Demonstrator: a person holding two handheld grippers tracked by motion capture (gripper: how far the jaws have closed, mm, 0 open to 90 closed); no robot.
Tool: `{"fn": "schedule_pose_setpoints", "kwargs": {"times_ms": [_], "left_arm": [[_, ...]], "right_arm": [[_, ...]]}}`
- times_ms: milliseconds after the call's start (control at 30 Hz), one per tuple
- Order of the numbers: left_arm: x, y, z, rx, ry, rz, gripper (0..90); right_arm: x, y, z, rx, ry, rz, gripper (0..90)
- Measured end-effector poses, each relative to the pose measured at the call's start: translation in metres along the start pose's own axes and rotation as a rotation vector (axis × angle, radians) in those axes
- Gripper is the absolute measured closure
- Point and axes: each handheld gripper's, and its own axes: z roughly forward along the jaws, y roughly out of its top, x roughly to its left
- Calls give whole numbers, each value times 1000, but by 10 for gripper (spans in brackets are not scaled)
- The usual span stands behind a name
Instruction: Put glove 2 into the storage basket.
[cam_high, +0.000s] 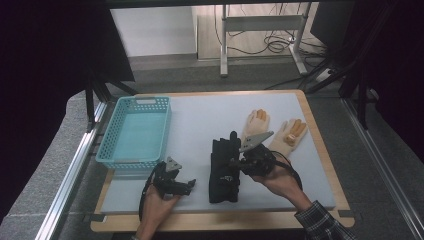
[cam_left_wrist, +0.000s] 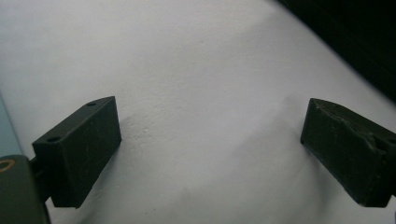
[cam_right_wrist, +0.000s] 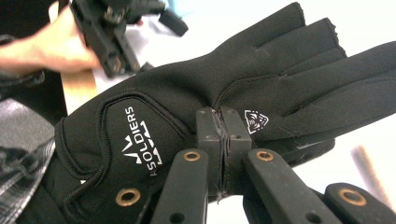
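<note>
A black glove (cam_high: 224, 172) with white lettering lies at the middle of the grey-white mat (cam_high: 200, 120). My right gripper (cam_high: 234, 162) comes in from the right, shut on the glove. In the right gripper view its jaws (cam_right_wrist: 222, 116) press together on a pinch of the black glove (cam_right_wrist: 154, 107) near the knuckle logo, and the fabric puckers there. My left gripper (cam_high: 187, 185) rests near the front left of the mat. It stands open (cam_left_wrist: 210, 154) over the bare mat (cam_left_wrist: 201, 70), with nothing between its jaws.
A pair of tan gloves (cam_high: 272, 131) lies behind and to the right of the black one. A turquoise basket (cam_high: 135, 131) stands at the left of the mat. The wooden board's edge (cam_high: 325, 150) frames the mat.
</note>
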Motion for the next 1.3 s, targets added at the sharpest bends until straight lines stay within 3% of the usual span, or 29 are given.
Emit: {"fn": "schedule_pose_setpoints", "kwargs": {"times_ms": [200,400,500,600,700,867,1133,1300], "left_arm": [[0,0,0,-5,1,-5,53],[0,0,0,-5,2,-3,54],[0,0,0,-4,2,-4,54],[0,0,0,-4,1,-4,54],[0,0,0,-3,3,-2,53],[0,0,0,-5,3,-4,54],[-2,-2,-3,1,1,3,59],[2,-9,-9,7,6,5,53]], "right_arm": [[-2,-12,20,49,-44,-5,873],[-8,-17,47,86,-49,-6,866],[-10,-22,59,116,-60,-17,820],[-12,-28,60,96,-63,17,679],[-17,-31,50,40,-76,51,563],[-27,-45,32,-23,-108,115,478],[-25,-80,28,-26,-134,137,479],[-15,-92,26,-51,-94,136,733]]}}
